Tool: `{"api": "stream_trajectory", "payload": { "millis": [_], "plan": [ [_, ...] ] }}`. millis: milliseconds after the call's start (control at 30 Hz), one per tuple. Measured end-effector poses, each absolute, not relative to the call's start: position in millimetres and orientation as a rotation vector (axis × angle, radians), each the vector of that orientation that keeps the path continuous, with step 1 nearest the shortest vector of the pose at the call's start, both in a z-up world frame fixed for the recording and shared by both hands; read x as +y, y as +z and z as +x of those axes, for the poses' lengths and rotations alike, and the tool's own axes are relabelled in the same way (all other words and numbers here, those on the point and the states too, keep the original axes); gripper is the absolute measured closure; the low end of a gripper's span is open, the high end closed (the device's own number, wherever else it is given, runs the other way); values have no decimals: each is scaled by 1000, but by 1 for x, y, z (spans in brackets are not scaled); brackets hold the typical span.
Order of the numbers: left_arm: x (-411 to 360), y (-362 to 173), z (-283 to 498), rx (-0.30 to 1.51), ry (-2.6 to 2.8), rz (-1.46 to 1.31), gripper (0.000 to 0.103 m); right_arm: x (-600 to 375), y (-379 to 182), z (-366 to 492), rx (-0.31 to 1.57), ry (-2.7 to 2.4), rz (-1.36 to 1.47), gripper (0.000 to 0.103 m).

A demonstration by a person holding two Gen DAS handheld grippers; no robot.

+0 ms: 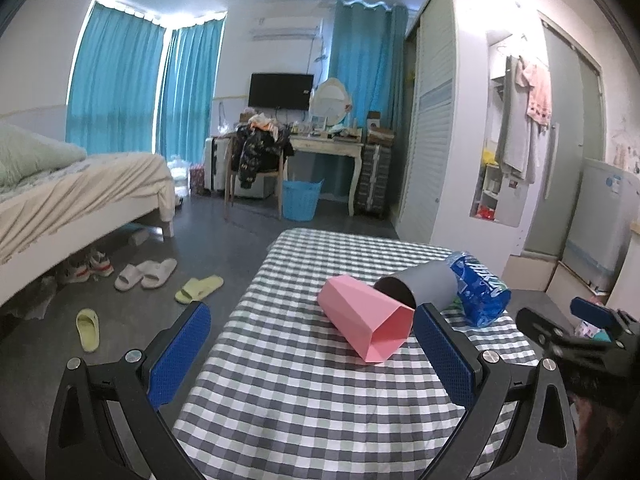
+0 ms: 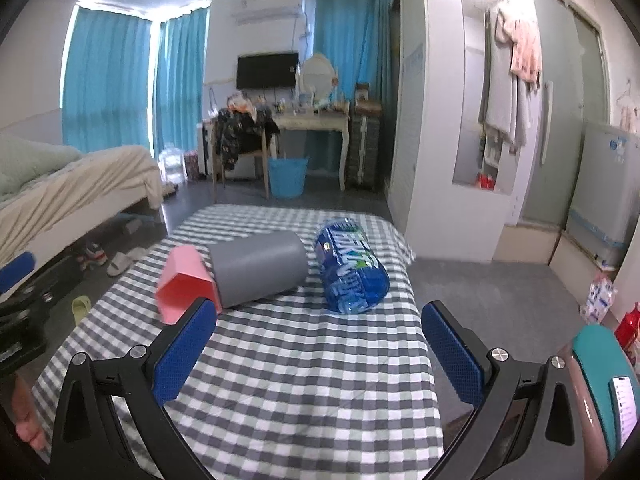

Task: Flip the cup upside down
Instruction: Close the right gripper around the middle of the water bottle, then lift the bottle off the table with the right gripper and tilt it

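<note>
A pink faceted cup (image 1: pixel 366 320) (image 2: pixel 182 284) lies on its side on the checked tablecloth (image 1: pixel 280 380) (image 2: pixel 300 360), its mouth toward me. Touching it, a grey cup (image 1: pixel 420 284) (image 2: pixel 258 268) also lies on its side. To the right of the grey cup a blue cup with white lettering (image 1: pixel 478 290) (image 2: pixel 350 266) lies on its side too. My left gripper (image 1: pixel 312 352) stands open, short of the pink cup, with nothing between its blue pads. My right gripper (image 2: pixel 320 356) is open as well, near the table's front, short of all three cups.
The table stands in a bedroom. A bed (image 1: pixel 80 192) lies at the left, with slippers (image 1: pixel 146 274) on the floor beside it. A blue basket (image 1: pixel 300 200), a chair and a desk stand at the back. A white wardrobe (image 1: pixel 440 140) stands to the right.
</note>
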State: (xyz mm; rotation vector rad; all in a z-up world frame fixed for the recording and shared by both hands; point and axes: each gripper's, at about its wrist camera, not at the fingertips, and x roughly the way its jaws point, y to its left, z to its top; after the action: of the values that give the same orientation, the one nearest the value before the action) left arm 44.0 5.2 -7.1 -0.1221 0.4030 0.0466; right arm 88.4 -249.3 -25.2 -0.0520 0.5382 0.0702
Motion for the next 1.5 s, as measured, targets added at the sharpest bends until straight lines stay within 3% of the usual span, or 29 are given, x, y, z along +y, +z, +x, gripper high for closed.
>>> {"api": "stream_trajectory", "payload": {
  "millis": [300, 600, 700, 733, 767, 1033, 1500],
  "plan": [
    [2, -16, 55, 464, 38, -114, 0, -280, -53, 191, 716, 52, -44, 0],
    [-3, -23, 60, 499, 28, -87, 0, -272, -77, 235, 776, 127, -95, 0],
    [-4, -23, 60, 501, 26, -80, 0, -272, -81, 242, 798, 139, -107, 14],
    [-4, -23, 60, 502, 25, -79, 0, -271, -82, 242, 804, 142, -105, 25],
    [-4, -24, 60, 502, 24, -79, 0, -272, -83, 240, 809, 149, -104, 34],
    [-5, -23, 56, 493, 9, -83, 0, -255, -69, 195, 780, 103, -188, 34],
    [5, -19, 9, 479, -14, -79, 0, -206, -61, 36, 820, 90, -159, 35]
  ]
}}
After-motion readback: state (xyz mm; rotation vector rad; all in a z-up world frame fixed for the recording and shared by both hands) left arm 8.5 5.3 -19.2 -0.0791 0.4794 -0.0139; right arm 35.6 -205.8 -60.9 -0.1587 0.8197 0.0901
